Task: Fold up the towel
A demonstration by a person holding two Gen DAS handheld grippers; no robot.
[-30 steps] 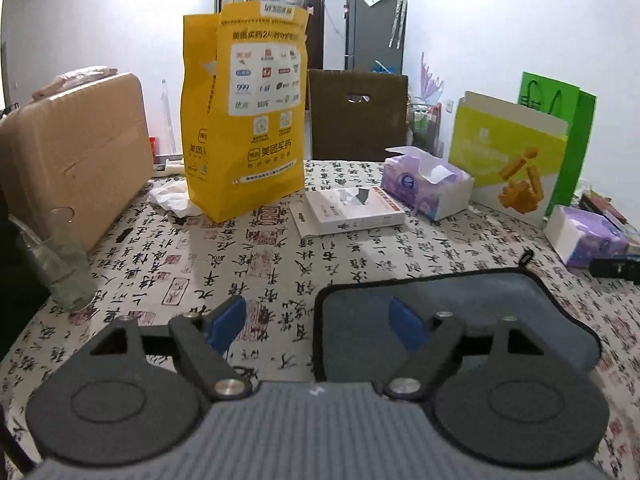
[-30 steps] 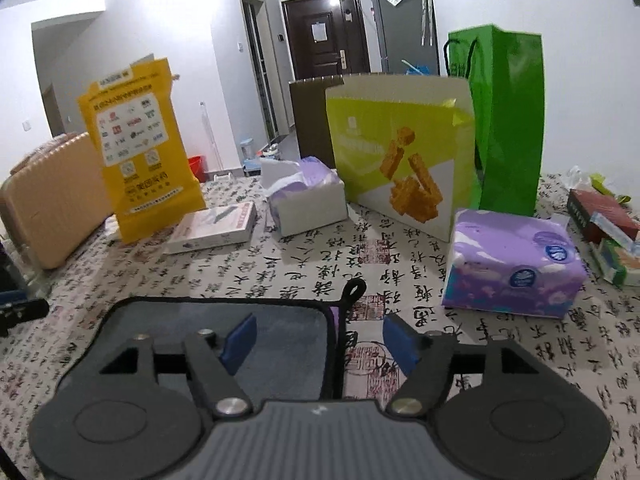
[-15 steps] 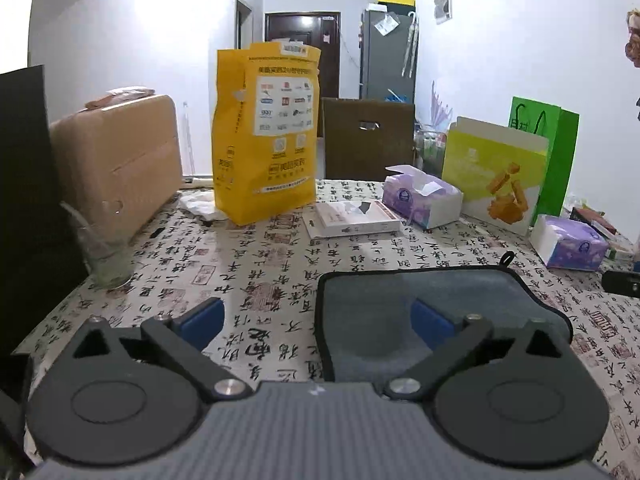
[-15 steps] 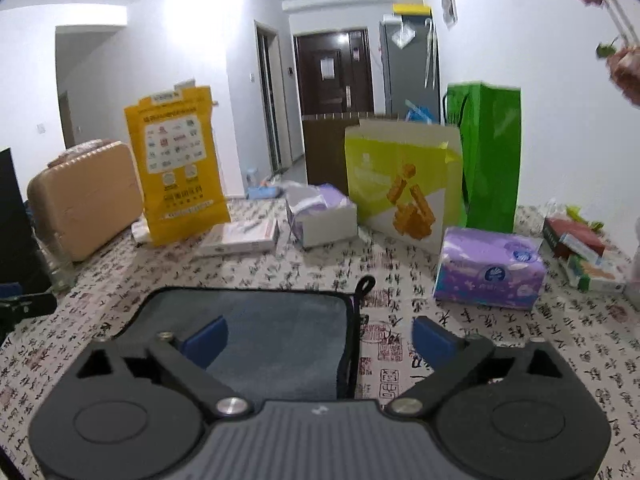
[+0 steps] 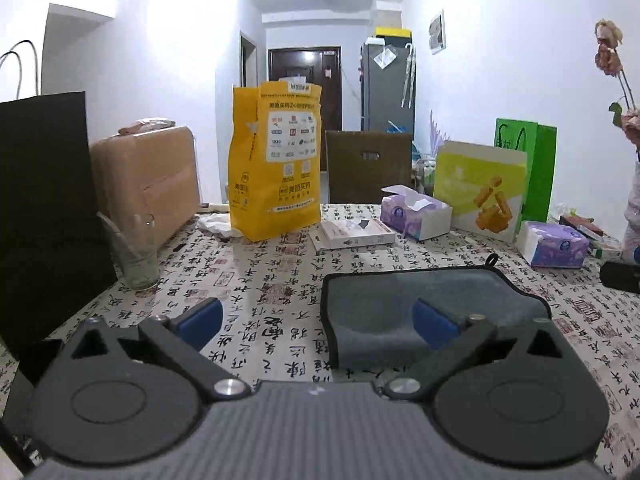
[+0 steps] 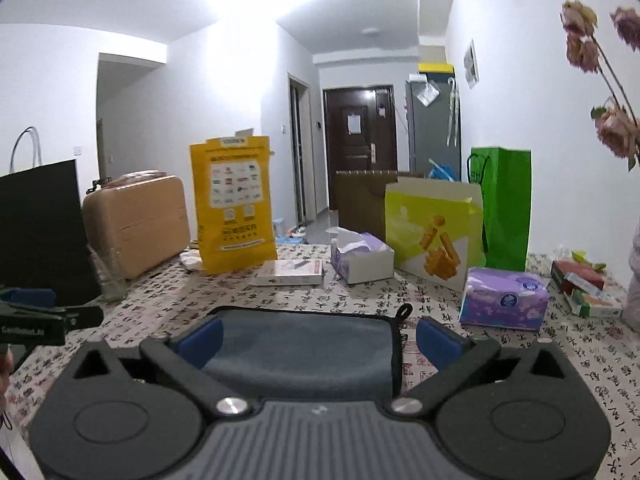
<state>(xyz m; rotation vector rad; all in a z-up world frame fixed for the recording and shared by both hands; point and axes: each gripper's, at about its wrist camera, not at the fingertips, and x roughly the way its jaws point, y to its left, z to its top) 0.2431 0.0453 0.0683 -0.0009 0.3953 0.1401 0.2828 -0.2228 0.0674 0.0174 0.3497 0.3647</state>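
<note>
A grey towel with black trim [image 5: 404, 300] lies folded flat on the patterned tablecloth; it also shows in the right wrist view [image 6: 304, 344]. My left gripper [image 5: 316, 320] is open and empty, held above the towel's left edge. My right gripper [image 6: 318, 338] is open and empty, above the towel's right part. The towel's hanging loop [image 6: 403, 310] sits at its far right corner. The left gripper's tip [image 6: 44, 316] shows at the left edge of the right wrist view.
A yellow bag [image 5: 276, 160], a flat white box [image 5: 352, 234], tissue packs [image 5: 414, 216] [image 6: 504, 298], a yellow-green bag [image 5: 478, 190] and a green bag [image 6: 502, 208] stand behind the towel. A glass [image 5: 134, 252], a tan suitcase [image 5: 148, 184] and a black bag [image 5: 44, 208] stand at the left.
Both grippers have pulled back and risen away from the towel, staying open. The towel lies still.
</note>
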